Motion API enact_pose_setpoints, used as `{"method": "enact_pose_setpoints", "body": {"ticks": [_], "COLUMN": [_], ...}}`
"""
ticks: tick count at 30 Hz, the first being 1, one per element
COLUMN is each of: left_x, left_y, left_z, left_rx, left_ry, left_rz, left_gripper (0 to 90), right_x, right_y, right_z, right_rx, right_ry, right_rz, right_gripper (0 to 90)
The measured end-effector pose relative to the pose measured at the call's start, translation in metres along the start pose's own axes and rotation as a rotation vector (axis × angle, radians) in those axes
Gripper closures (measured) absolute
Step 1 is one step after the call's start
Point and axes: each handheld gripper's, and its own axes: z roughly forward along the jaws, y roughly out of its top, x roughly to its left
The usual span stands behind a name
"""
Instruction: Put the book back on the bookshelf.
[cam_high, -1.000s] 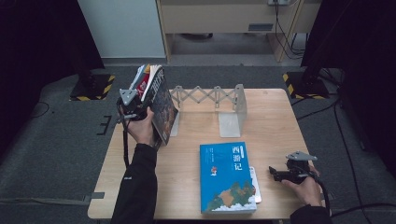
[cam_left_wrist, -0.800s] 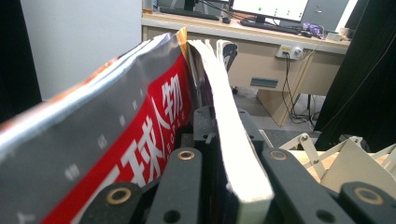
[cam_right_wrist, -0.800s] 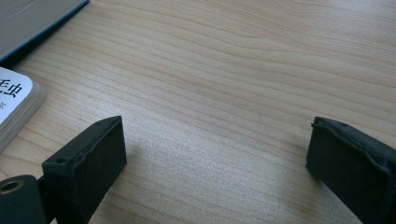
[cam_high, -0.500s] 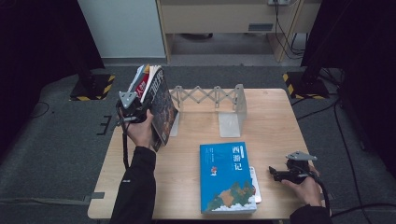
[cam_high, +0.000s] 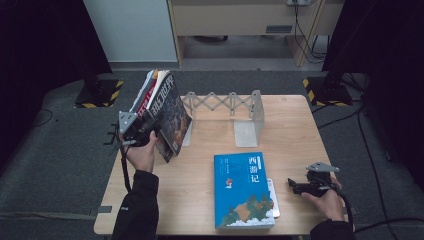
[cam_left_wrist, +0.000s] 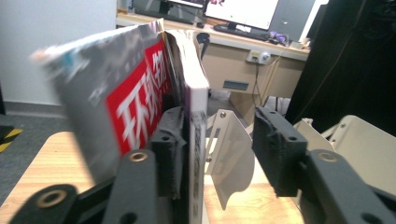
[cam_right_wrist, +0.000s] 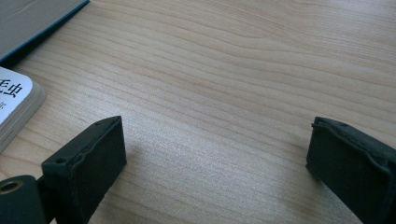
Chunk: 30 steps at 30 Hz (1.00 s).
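High view: the left claw (cam_high: 150, 134) is at the left edge of the wooden bench (cam_high: 295, 130), beside a leaning stack of books (cam_high: 162, 112) that tilts with its top toward the left and its lower edge near the left plate of a metal expanding book rack (cam_high: 227, 107). Its jaws have just been opening; in the left gripper view the left claw (cam_left_wrist: 219, 154) shows one black jaw lying against the spine edge of the dark book at the front of the stack, while the other jaw stands clear to the right with open air and the pale rack plate (cam_left_wrist: 229, 154) between them, so the claw is no longer pressing on the books. A red-and-white cover (cam_left_wrist: 140, 102) of the stack fills the left of that view, blurred. The rack stands at the far middle of the bench, its right plate (cam_high: 250, 125) upright and well apart from the stack. A blue book (cam_high: 242, 190) lies flat near the front edge, resting on top of a white book (cam_high: 272, 197) whose edge peeks out at its right. The right claw (cam_high: 300, 187) rests low at the front right of the bench, near the white book, and in the right gripper view the right claw (cam_right_wrist: 217, 158) has its jaws spread wide over bare wood, holding nothing.
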Motion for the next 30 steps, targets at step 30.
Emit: {"method": "enact_pose_setpoints", "body": {"ticks": [30], "left_x": [0.003], "left_y": [-0.069], "left_z": [-0.037], "left_rx": [0.197], "left_ry": [-0.18], "left_rz": [0.036], "left_gripper": [30.8], "right_x": [0.001], "right_y": [0.0], "right_z": [0.0], "right_rx": [-0.004], "right_ry": [-0.003], "right_rz": [0.009], "right_gripper": [6.0]}}
